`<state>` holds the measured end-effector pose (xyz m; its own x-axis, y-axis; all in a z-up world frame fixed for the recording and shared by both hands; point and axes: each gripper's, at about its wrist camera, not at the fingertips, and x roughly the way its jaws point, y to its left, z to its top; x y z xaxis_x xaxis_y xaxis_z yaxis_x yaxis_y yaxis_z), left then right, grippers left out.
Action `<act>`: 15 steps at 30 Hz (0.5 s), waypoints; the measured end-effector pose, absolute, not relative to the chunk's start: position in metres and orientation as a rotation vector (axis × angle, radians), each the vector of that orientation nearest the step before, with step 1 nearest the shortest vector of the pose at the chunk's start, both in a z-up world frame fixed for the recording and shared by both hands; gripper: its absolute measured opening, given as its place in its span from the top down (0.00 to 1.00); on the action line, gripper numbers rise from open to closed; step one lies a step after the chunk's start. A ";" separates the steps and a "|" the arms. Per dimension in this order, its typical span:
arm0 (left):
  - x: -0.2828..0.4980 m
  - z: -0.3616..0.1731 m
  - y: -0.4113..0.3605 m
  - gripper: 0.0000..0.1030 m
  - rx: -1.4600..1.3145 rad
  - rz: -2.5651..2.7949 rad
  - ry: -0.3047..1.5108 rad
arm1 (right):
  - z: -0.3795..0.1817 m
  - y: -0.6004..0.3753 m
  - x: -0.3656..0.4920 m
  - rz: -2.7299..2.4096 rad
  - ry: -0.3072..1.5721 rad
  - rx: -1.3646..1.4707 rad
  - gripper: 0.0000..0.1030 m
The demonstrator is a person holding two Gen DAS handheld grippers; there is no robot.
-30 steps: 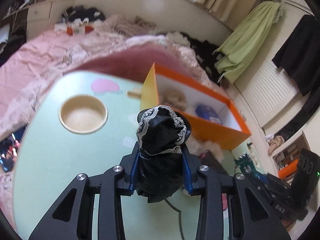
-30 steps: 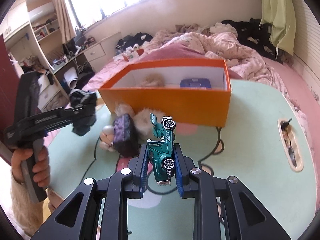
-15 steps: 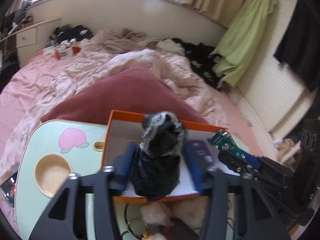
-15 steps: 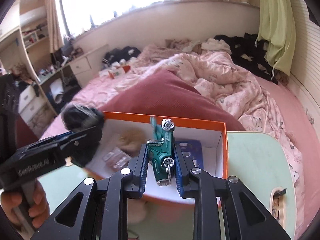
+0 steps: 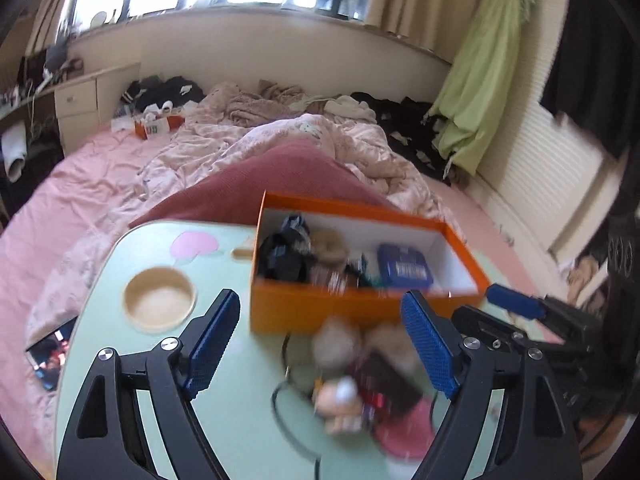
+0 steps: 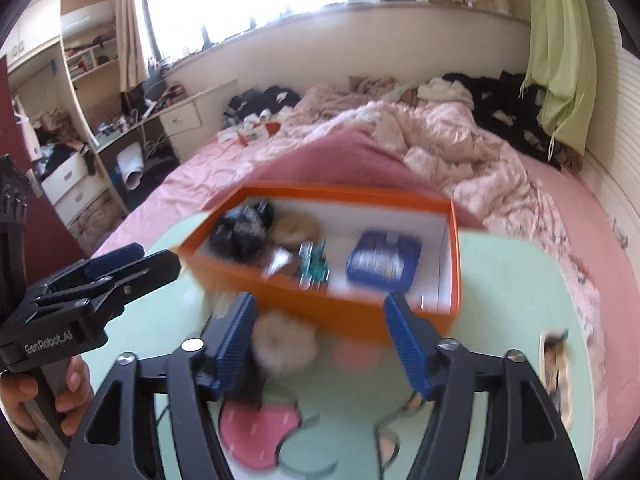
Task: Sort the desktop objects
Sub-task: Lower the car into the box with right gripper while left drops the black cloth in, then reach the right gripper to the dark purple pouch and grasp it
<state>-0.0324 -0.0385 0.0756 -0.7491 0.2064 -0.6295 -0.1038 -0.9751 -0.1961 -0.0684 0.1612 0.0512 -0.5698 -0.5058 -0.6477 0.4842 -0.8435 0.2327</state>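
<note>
An orange box (image 5: 320, 308) (image 6: 320, 312) stands on the pale green table. In it lie a black lace cloth (image 5: 282, 258) (image 6: 240, 228), a green toy car (image 6: 314, 266), a blue tin (image 5: 404, 270) (image 6: 382, 260) and a beige fluffy thing (image 5: 330, 244). My left gripper (image 5: 320, 342) is open and empty, just in front of the box. My right gripper (image 6: 320, 340) is open and empty, also in front of the box. A fluffy beige toy (image 5: 340, 340) (image 6: 284, 346) and a dark purple object (image 5: 384, 380) lie on the table under the grippers, blurred.
A round wooden cup recess (image 5: 159, 300) is set in the table (image 5: 224, 432) at left. A phone (image 5: 50, 354) lies off its left edge. A wooden slot (image 6: 554, 372) is at the table's right side. A pink bed (image 5: 120, 168) lies behind.
Both grippers opened and pulled back from above the box. The black lace cloth and the green toy car now lie inside the box.
</note>
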 end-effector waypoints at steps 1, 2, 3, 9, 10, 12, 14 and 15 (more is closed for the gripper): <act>-0.024 0.073 -0.038 0.20 -1.039 2.782 -0.206 | 0.049 0.163 -0.061 -2.366 -0.040 1.010 0.27; -0.015 0.068 -0.038 0.20 -1.055 2.780 -0.191 | 0.045 0.164 -0.055 -2.352 -0.032 1.033 0.27; -0.006 0.062 -0.038 0.20 -1.081 2.780 -0.176 | 0.040 0.164 -0.047 -2.336 -0.011 1.064 0.27; 0.021 0.023 -0.030 0.20 -1.239 2.755 -0.070 | 0.005 0.152 -0.022 -2.279 0.134 1.188 0.27; 0.022 0.017 -0.028 0.20 -1.268 2.750 -0.051 | 0.000 0.149 -0.020 -2.275 0.150 1.201 0.27; 0.026 0.010 -0.025 0.18 -1.273 2.786 -0.013 | -0.010 0.146 -0.019 -2.269 0.174 1.243 0.24; 0.030 0.006 -0.022 0.16 -1.263 2.813 0.030 | -0.012 0.143 -0.018 -2.300 0.216 1.244 0.12; 0.034 0.004 -0.020 0.14 -1.245 2.833 0.059 | -0.014 0.144 -0.019 -2.303 0.216 1.252 0.07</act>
